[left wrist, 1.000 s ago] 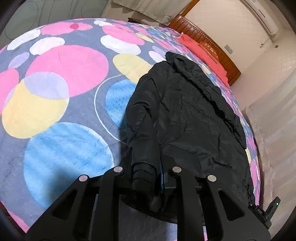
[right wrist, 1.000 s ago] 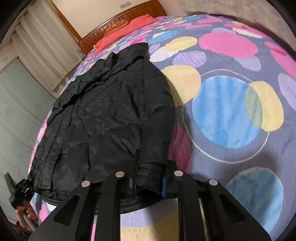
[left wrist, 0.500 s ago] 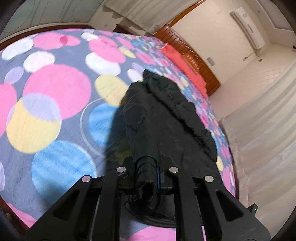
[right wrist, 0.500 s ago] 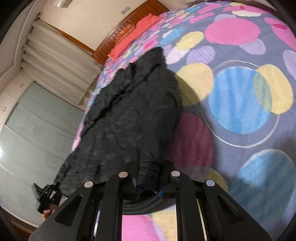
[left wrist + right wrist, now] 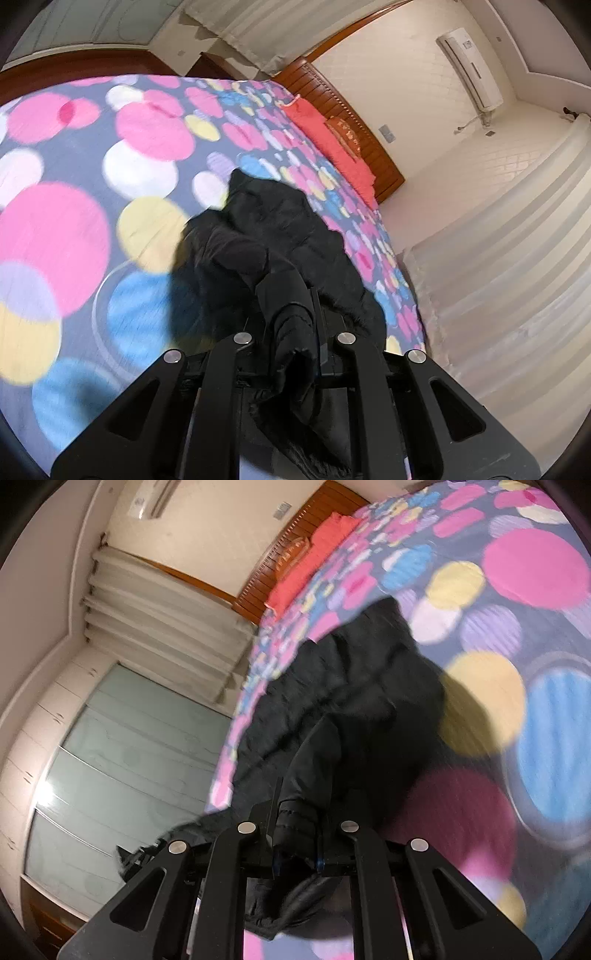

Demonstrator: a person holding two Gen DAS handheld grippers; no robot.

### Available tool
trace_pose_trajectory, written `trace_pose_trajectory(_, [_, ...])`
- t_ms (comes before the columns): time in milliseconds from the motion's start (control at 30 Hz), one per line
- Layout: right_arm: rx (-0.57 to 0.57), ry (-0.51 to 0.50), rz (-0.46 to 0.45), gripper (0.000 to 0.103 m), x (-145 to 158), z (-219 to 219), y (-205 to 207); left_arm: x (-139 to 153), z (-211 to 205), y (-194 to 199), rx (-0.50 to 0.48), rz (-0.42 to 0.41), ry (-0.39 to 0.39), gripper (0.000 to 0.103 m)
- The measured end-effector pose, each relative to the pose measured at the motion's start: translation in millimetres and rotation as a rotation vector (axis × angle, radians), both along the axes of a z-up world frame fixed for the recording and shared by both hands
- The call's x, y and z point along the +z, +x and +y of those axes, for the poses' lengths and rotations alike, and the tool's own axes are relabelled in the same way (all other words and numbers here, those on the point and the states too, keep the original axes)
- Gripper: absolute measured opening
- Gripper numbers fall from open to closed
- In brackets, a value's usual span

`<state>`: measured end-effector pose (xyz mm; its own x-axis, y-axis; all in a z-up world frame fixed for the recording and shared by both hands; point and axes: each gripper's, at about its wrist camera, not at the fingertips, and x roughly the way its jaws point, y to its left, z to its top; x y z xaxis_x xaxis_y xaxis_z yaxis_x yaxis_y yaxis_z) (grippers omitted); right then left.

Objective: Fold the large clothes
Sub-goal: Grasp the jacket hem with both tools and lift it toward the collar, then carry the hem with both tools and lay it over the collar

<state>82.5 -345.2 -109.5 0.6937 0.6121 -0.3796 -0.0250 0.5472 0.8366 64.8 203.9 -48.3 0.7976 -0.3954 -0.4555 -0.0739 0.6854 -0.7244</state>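
Observation:
A large black padded jacket (image 5: 266,229) lies on a bed covered by a blanket of coloured circles (image 5: 74,236). My left gripper (image 5: 293,343) is shut on a black sleeve cuff (image 5: 291,332), which hangs lifted off the bed with the sleeve stretching back to the jacket. In the right wrist view the same jacket (image 5: 351,686) is raised at its near end. My right gripper (image 5: 295,830) is shut on the other sleeve cuff (image 5: 295,812). The jacket's hem droops below both grippers.
A wooden headboard (image 5: 354,133) and red pillows (image 5: 332,147) are at the far end of the bed. White curtains (image 5: 509,266) hang along one side, glass wardrobe doors (image 5: 122,768) along the same side in the right wrist view. An air conditioner (image 5: 469,66) is on the wall.
Both grippers have risen with the sleeve cuffs in them and tilted upward, so more wall and curtain show. The jacket's near end has lifted off the blanket.

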Motion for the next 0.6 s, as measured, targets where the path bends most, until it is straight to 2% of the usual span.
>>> trace_pose_trajectory(133, [-0.030,0.016,-0.049,0.013,17.6,-7.0,33.8,18.6,3.5,37.6,0.004,-0.024,0.038,0.012])
trace_pose_trajectory(333, [-0.076,0.065,-0.057,0.012,26.5,-19.2,103.7,31.5,7.3,114.2,0.008,-0.008,0.067,0.012])
trace_pose_trajectory(500, [-0.090,0.095,-0.041,0.012,26.0,-26.9,169.4,32.4,0.5,187.2,0.008,0.022,0.110,0.012])
trace_pose_trajectory(600, [-0.088,0.073,-0.024,0.012,26.6,-27.8,209.2,27.4,-2.0,227.0,0.013,0.042,0.137,0.012])
